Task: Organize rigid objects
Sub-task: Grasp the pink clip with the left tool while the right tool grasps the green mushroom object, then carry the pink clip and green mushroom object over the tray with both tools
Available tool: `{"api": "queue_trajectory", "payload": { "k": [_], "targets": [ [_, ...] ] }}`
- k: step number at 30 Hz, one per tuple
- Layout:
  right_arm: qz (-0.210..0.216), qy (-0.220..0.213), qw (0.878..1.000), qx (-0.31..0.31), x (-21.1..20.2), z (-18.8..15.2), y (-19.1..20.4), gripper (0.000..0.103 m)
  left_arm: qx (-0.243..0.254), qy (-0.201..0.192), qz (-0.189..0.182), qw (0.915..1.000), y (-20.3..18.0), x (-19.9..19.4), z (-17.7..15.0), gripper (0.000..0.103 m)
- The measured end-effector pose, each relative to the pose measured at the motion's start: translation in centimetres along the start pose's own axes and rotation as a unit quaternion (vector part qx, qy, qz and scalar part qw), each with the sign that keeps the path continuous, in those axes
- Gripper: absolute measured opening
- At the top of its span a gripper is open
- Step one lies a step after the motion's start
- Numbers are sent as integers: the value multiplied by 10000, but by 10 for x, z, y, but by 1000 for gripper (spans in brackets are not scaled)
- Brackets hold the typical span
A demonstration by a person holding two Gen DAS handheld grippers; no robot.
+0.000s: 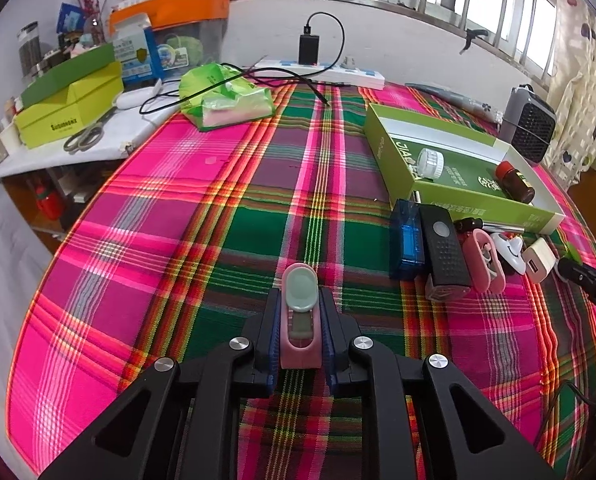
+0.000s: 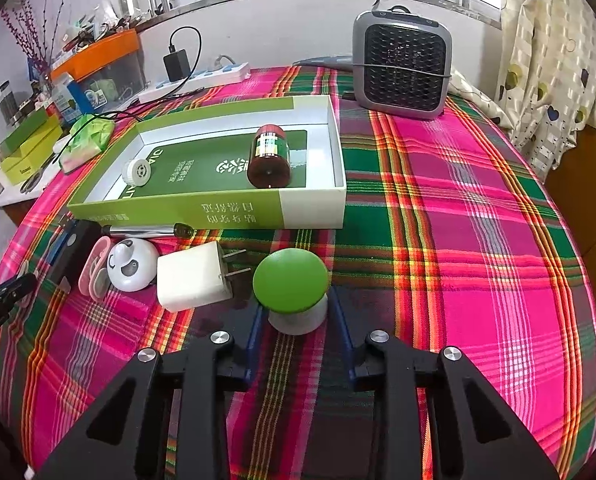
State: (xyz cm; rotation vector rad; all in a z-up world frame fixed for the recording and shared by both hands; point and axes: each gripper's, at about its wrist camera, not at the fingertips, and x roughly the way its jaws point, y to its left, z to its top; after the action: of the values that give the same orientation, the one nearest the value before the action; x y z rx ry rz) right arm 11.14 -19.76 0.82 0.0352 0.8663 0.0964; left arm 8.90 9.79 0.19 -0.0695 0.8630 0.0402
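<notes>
The left tool (image 1: pixel 300 322) is clenched on a pink thermometer-like device (image 1: pixel 300 312) over the plaid cloth (image 1: pixel 226 208). The right tool (image 2: pixel 298 312) grips the white base of a green-capped mushroom toy (image 2: pixel 292 284), just beside a white charger (image 2: pixel 194 276), near the green box (image 2: pixel 202 208)

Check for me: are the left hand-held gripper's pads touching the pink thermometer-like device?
Touching. The left wrist view shows the left hand-held gripper with both blue pads pressed flat against the sides of the pink device, no gap either side.
</notes>
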Motion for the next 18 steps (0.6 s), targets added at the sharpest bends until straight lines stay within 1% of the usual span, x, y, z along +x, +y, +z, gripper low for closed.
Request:
{"api": "queue_trajectory", "payload": {
  "k": [1, 18],
  "targets": [
    [-18, -13, 10000, -40, -1, 0, 2, 18, 0, 2, -15, 10000, 1, 0, 0, 17],
    [98, -95, 9999, 5, -3, -1, -1, 18, 47, -13, -74, 10000, -2, -3, 0, 17]
  ]
}}
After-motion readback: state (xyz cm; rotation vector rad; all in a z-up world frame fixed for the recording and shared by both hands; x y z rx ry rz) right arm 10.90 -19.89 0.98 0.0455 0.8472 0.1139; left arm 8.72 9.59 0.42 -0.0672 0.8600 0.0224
